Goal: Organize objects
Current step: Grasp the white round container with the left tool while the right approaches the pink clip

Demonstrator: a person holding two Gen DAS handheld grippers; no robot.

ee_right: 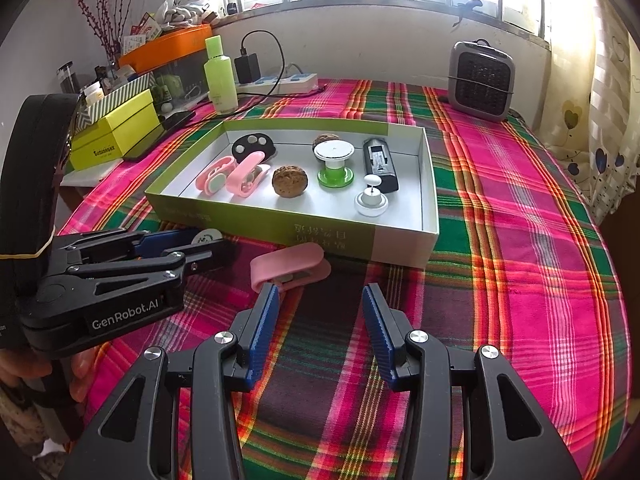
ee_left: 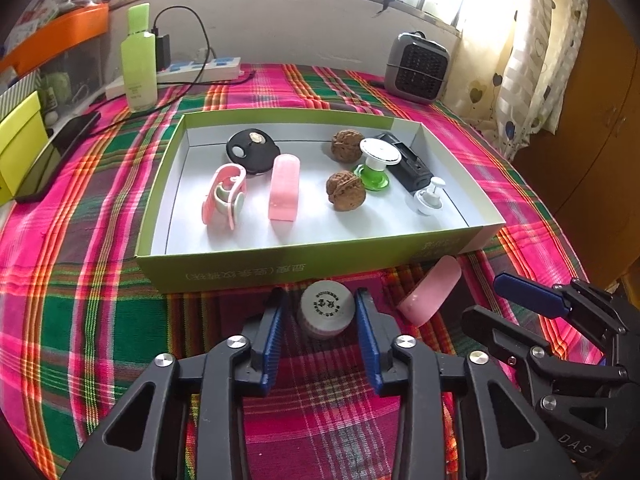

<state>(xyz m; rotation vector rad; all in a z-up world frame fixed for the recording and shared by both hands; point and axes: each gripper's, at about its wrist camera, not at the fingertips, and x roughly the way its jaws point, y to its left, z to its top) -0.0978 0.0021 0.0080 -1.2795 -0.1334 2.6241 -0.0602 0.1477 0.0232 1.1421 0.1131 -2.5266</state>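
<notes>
"GenRobot.AI" on left gripper [ee_right: 200, 246]; box [ee_left: 248, 268] print unreadable.

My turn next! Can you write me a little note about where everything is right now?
Left gripper: open around the small round jar on the cloth, in front of the box; fingers either side, contact unclear.
Right gripper: open, empty, above the cloth just short of the pink clip.
Done: already in the green box are two walnuts, two pink pieces, a black disc, a green-based spool, a black device and a small white pump.
Left: the jar and the pink clip are outside, probably go in next.
</notes>
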